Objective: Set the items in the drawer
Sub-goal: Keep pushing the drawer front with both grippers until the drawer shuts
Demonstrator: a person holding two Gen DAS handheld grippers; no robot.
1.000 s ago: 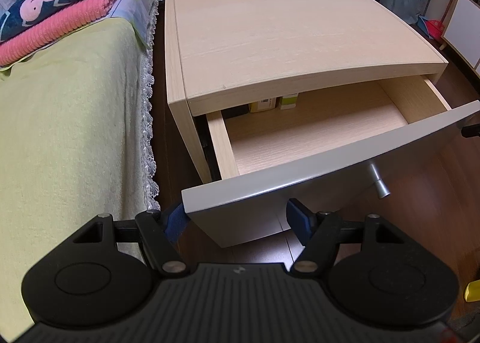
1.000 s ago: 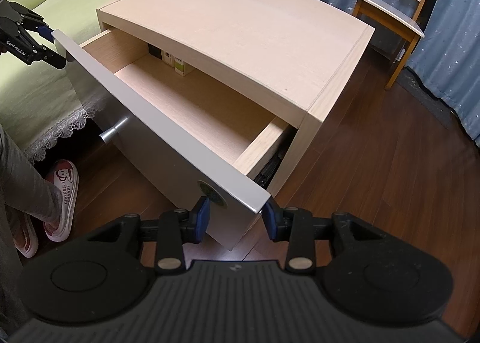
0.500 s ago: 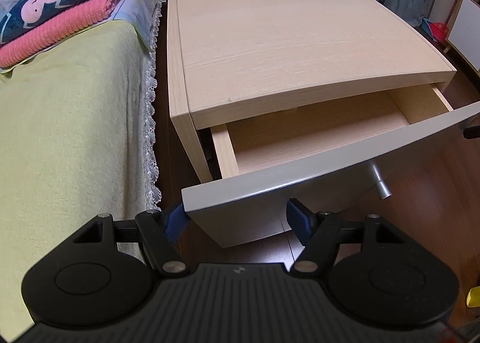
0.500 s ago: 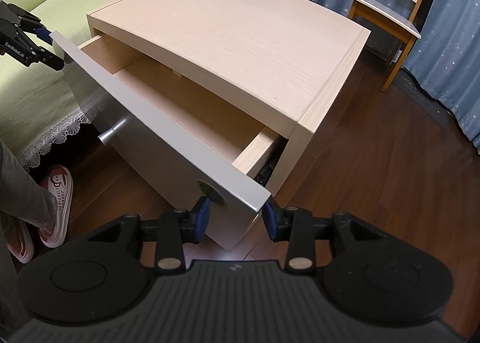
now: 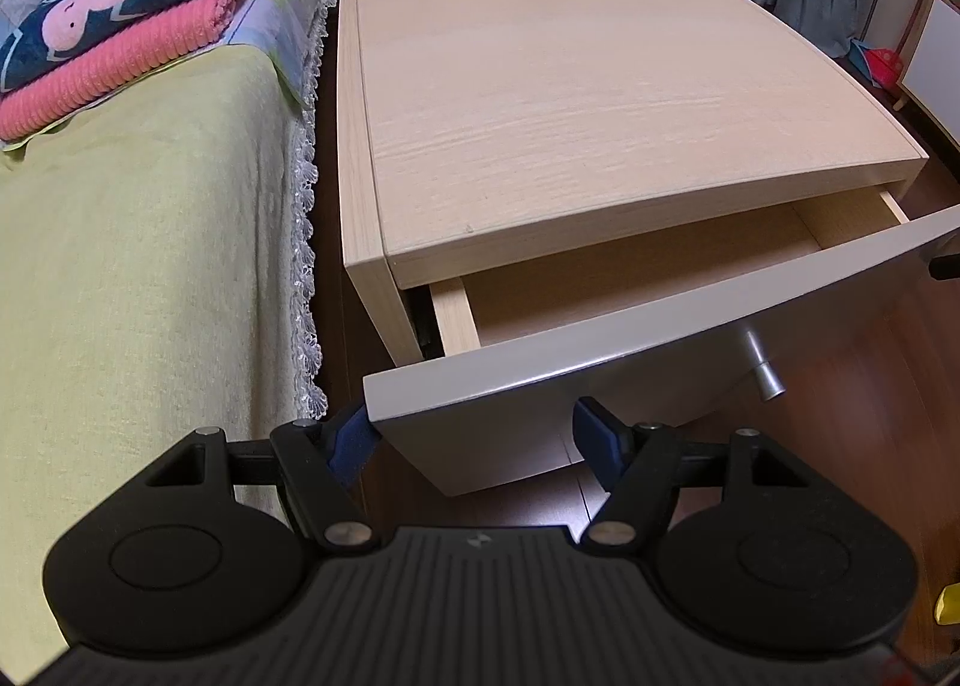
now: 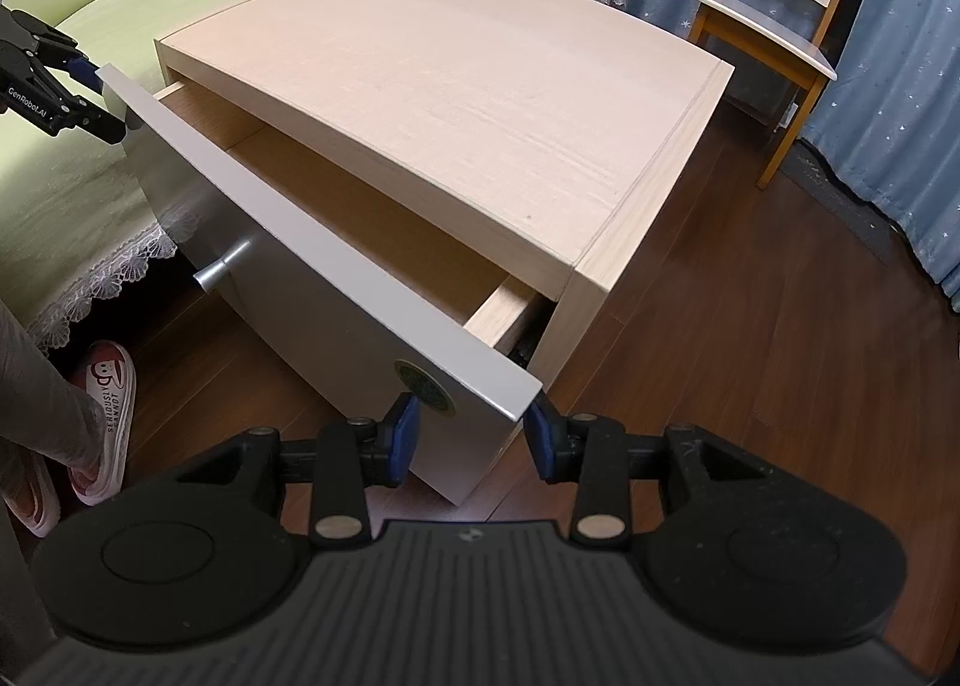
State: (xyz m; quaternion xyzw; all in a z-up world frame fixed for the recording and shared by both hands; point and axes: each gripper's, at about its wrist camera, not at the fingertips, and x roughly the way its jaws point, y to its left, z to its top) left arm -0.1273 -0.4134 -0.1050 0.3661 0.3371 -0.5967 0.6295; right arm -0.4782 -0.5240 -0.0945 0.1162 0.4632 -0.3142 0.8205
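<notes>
Drawer (image 5: pixel 630 272) of the light wood nightstand (image 5: pixel 576 104) stands partly pulled out, its grey front panel (image 6: pixel 336 290) angled away from the cabinet; the visible strip of its floor looks bare. Left gripper (image 5: pixel 474 434) straddles the panel's left end, blue pads (image 5: pixel 351 437) spread wide apart, one at the corner and one in front of the panel face, not clamping. Right gripper (image 6: pixel 471 434) brackets the panel's right end, its pads (image 6: pixel 405 431) close to either side of that corner, though actual contact is unclear. A metal knob (image 5: pixel 762 368) sticks out of the panel. Green bedspread (image 5: pixel 138 278) lies beside the nightstand, with folded blankets (image 5: pixel 120 20) on it. A slipper (image 6: pixel 102 416) rests on the dark floor.
</notes>
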